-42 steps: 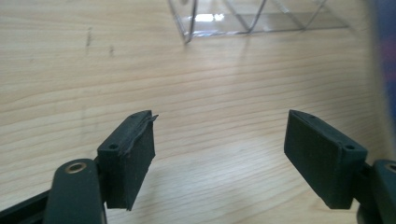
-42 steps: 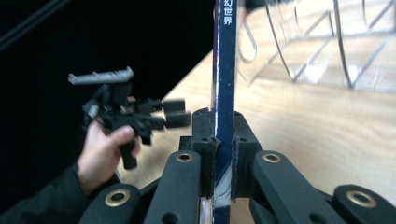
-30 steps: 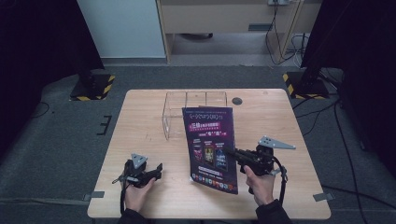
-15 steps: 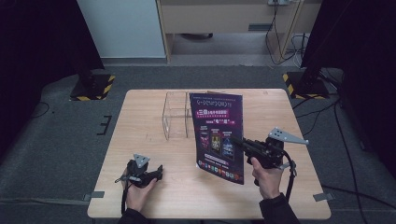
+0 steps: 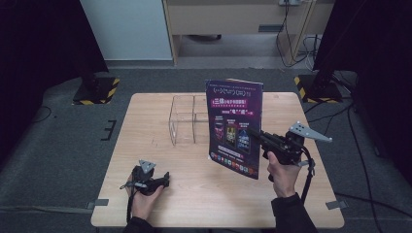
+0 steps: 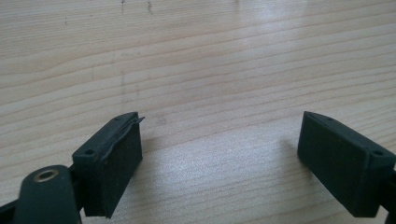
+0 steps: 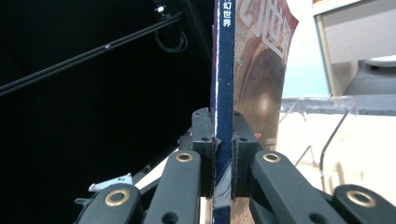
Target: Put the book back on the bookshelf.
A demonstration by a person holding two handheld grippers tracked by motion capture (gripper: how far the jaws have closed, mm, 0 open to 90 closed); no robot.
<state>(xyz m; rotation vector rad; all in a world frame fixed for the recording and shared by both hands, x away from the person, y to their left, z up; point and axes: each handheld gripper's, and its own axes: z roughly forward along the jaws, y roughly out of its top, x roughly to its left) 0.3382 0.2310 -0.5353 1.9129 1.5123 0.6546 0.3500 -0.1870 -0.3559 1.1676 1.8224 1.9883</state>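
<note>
Magazine [image 5: 234,127] spine, right gripper view: white characters "幻世界" legible. Cover, high view: white Chinese headline beginning "三体", remainder and smaller print too blurred to read

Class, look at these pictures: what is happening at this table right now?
A person holds a gripper in each hand. The right gripper is shut on the spine of a purple magazine, holding it upright above the wooden table, beside a clear acrylic rack. The left gripper rests low over bare wood, jaws open, holding nothing.
</note>
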